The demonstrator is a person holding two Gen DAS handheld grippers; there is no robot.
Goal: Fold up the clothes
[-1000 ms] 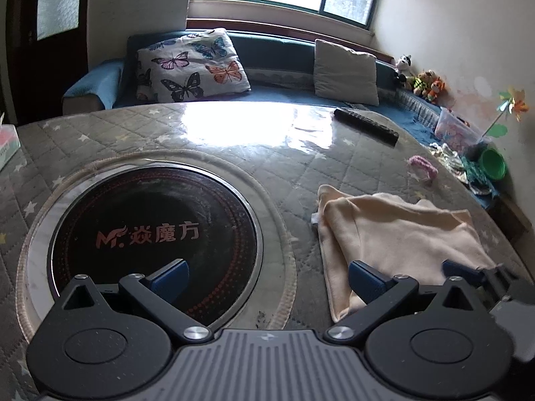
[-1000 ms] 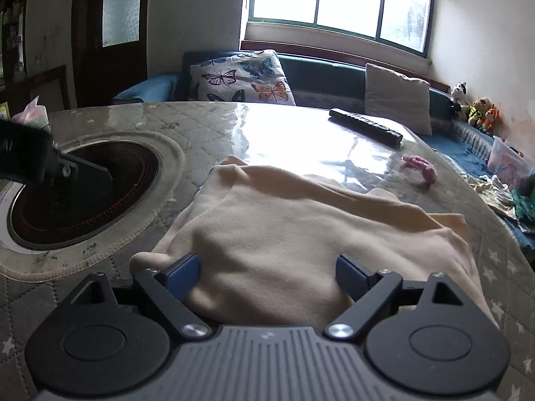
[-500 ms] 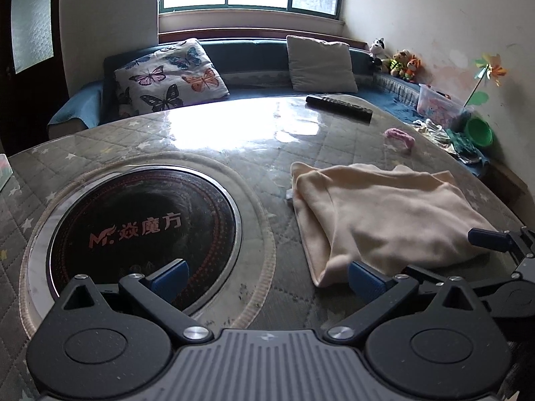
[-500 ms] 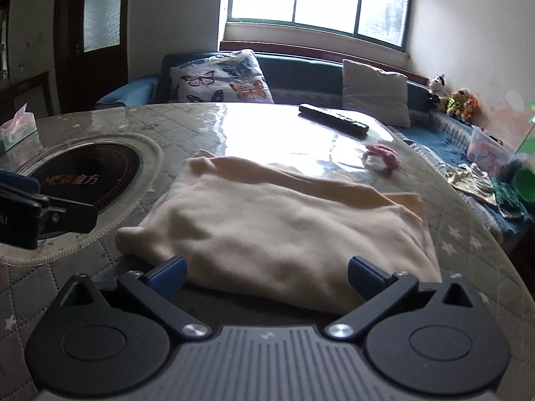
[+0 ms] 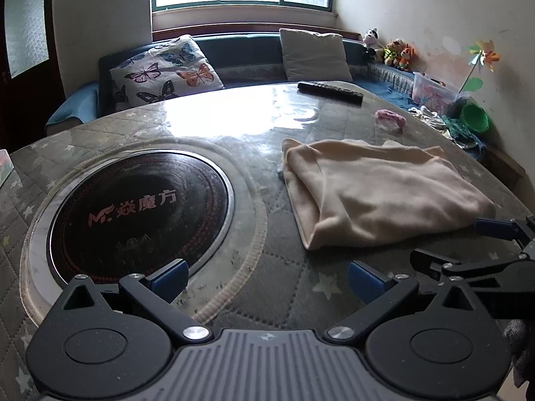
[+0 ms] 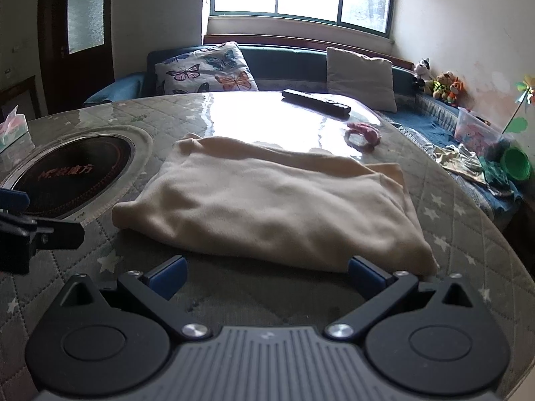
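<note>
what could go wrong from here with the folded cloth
The folded cream garment lies loose with both grippers open and clear of it; its uneven far layers could slip apart if nudged. The pink hair tie beyond it might get swept along. The induction cooktop beside it is a poor spot to slide fabric onto.

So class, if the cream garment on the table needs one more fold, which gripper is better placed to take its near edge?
Right. The right gripper sits open just before the garment; the left gripper faces bare table beside it.
</note>
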